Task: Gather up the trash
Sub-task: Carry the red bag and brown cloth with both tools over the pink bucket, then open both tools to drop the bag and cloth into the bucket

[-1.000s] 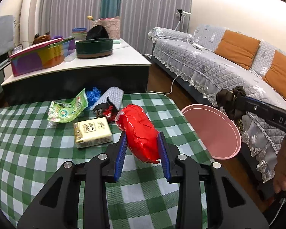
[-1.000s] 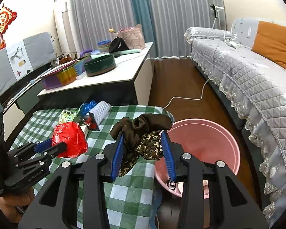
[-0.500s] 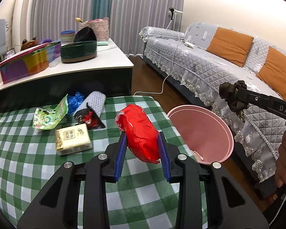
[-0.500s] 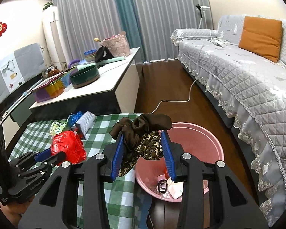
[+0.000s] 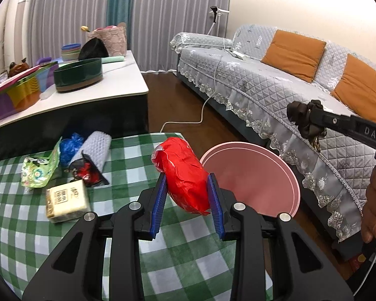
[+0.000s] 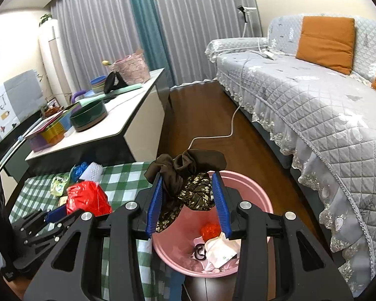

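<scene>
My left gripper (image 5: 186, 188) is shut on a red plastic bag (image 5: 183, 173) and holds it above the right edge of the green checked table (image 5: 17, 240), beside the pink bin (image 5: 283, 168). My right gripper (image 6: 188, 193) is shut on a brown floral cloth (image 6: 188, 175) and holds it over the pink bin (image 6: 250, 188), which holds paper and a red scrap. The right gripper with the cloth also shows in the left wrist view (image 5: 305, 120). The left gripper with the red bag also shows in the right wrist view (image 6: 87, 198).
On the table lie a cream packet (image 5: 66, 200), a green wrapper (image 5: 38, 170), a blue bag (image 5: 71, 145), a grey roll (image 5: 97, 148) and a red-black wrapper (image 5: 87, 173). A white side table (image 5: 70, 95) stands behind. A grey sofa (image 5: 275, 80) runs along the right.
Both grippers have moved right toward the pink bin. My right gripper now holds the cloth over the bin's opening. Both grips are unchanged.
</scene>
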The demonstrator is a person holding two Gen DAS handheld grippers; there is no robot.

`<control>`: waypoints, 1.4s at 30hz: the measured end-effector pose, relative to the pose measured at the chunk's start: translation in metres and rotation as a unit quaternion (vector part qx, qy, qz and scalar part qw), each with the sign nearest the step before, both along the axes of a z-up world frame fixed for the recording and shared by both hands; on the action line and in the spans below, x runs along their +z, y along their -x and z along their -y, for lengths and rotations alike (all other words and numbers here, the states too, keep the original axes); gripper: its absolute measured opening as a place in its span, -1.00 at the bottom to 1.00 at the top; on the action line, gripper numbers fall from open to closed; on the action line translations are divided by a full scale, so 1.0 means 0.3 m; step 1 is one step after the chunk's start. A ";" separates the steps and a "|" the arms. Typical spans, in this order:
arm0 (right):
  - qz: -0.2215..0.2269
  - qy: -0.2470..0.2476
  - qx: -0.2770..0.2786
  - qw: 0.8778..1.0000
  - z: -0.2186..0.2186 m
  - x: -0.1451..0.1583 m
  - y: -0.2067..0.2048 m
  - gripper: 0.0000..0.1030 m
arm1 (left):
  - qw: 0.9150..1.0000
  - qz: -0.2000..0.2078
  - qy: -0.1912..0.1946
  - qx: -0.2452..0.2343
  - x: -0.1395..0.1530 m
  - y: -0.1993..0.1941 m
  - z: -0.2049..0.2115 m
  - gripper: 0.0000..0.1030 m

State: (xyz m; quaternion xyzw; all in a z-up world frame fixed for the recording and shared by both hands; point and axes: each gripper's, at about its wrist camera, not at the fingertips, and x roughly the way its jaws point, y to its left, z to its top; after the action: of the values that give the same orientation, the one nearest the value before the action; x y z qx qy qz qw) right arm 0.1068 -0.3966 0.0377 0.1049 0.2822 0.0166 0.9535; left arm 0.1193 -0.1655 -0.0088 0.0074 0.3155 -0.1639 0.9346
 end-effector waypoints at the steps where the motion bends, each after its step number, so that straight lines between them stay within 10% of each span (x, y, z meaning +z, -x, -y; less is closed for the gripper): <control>1: 0.000 -0.002 -0.003 1.000 0.008 0.002 -0.004 -0.23 | 1.000 0.000 -0.001 -0.002 0.000 -0.004 0.009 -0.37; 30: -0.031 0.000 -0.035 0.999 0.090 -0.049 -0.137 -0.22 | 0.998 -0.015 -0.007 -0.061 -0.052 -0.154 0.276 -0.37; 42: -0.033 0.000 -0.042 0.999 0.071 -0.051 -0.154 0.18 | 0.998 -0.037 0.004 -0.056 -0.078 -0.147 0.236 -0.16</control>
State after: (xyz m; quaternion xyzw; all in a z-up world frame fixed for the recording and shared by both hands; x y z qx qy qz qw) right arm 0.1529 -0.4179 0.0223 0.1170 0.3085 -0.0266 0.9436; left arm 0.1635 -0.2363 -0.0321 0.0153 0.3480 -0.2175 0.9118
